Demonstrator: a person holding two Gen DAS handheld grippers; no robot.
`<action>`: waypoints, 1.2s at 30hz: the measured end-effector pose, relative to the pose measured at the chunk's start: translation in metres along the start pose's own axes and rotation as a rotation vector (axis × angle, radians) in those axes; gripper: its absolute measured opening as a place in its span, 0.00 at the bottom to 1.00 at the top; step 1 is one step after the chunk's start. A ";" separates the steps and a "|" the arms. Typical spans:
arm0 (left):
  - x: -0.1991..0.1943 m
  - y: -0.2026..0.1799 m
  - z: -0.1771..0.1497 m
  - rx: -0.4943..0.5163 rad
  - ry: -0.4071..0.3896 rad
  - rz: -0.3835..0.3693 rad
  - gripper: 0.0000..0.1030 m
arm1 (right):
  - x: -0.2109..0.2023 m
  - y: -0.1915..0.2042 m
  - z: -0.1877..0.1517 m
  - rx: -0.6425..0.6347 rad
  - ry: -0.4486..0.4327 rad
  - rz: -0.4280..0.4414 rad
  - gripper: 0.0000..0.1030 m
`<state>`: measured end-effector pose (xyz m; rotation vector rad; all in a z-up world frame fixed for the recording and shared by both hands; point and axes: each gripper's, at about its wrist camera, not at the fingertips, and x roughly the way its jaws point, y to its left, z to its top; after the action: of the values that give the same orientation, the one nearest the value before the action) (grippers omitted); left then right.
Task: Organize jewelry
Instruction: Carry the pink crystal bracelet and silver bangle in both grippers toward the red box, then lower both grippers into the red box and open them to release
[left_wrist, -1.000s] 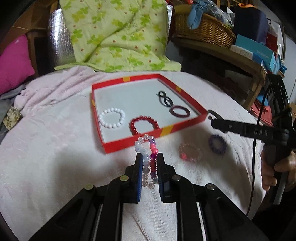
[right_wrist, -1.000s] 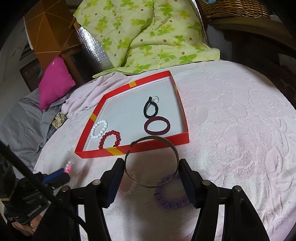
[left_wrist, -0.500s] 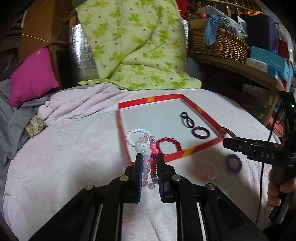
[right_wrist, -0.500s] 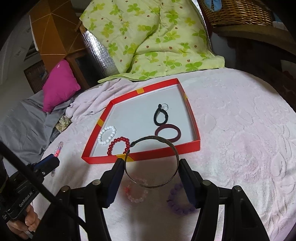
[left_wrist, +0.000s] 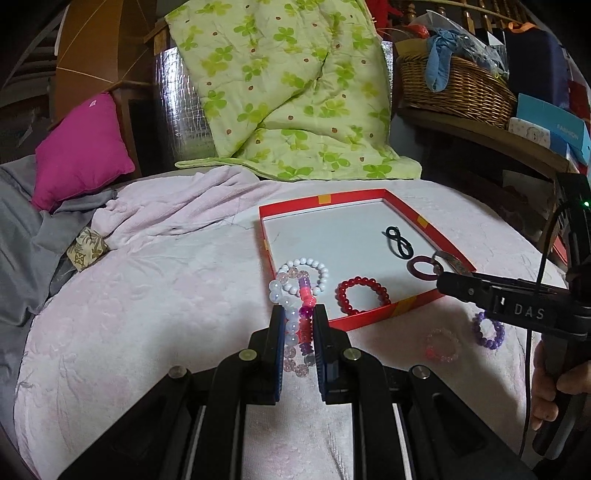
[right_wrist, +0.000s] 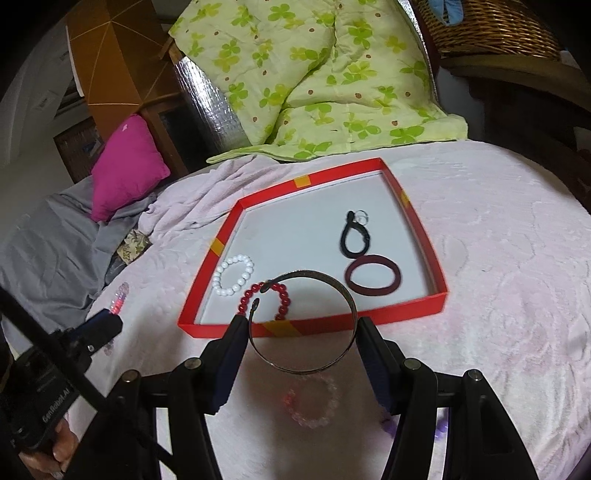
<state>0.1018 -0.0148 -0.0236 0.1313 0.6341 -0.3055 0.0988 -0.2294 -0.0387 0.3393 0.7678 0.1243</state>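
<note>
The left gripper (left_wrist: 300, 325) has its jaws drawn narrow, pinching a mixed bead bracelet (left_wrist: 295, 295) of clear, white, pink and purple beads; the loop stands up between the blue pads and its top rises above the fingertips, in front of the near left corner of the red tray (left_wrist: 373, 319). The right gripper (right_wrist: 301, 332) holds a thin metal bangle (right_wrist: 314, 365) across its width, jaws spread moderately with each pad pressed against one side of the open-ended ring. The bangle hangs over the near wall of the tray, its gap pointing toward the tray's inside.

Inside the tray, on its pale floor, lie a white bead bracelet (right_wrist: 233, 275) near the left wall, a red bead bracelet (right_wrist: 284, 295) just beside it toward the near wall, a dark maroon band (right_wrist: 373, 276) at the right, and a black hair tie (right_wrist: 354, 239) beyond that, with a small clear ring at its far end.

Outside the tray, on the pink textured cover (right_wrist: 498, 258), rest a pale pink bead bracelet (left_wrist: 441, 345) and a purple bead bracelet (left_wrist: 489, 330), both near the tray's front wall and apart from each other.

Farther back lie a green clover-print quilt (left_wrist: 295, 92), a magenta cushion (left_wrist: 79, 147) and a wicker basket (left_wrist: 458, 88).
</note>
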 end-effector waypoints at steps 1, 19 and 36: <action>0.001 0.001 0.000 -0.006 0.001 -0.001 0.15 | 0.003 0.002 0.002 -0.001 -0.001 -0.002 0.61; 0.044 0.027 0.055 -0.049 -0.042 -0.042 0.15 | 0.099 0.010 0.060 0.007 0.103 -0.023 0.61; 0.160 -0.015 0.083 -0.142 0.142 -0.281 0.15 | 0.156 -0.042 0.112 0.329 0.141 0.118 0.62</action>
<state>0.2659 -0.0850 -0.0535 -0.0739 0.8149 -0.5239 0.2880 -0.2611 -0.0814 0.6940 0.9095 0.1338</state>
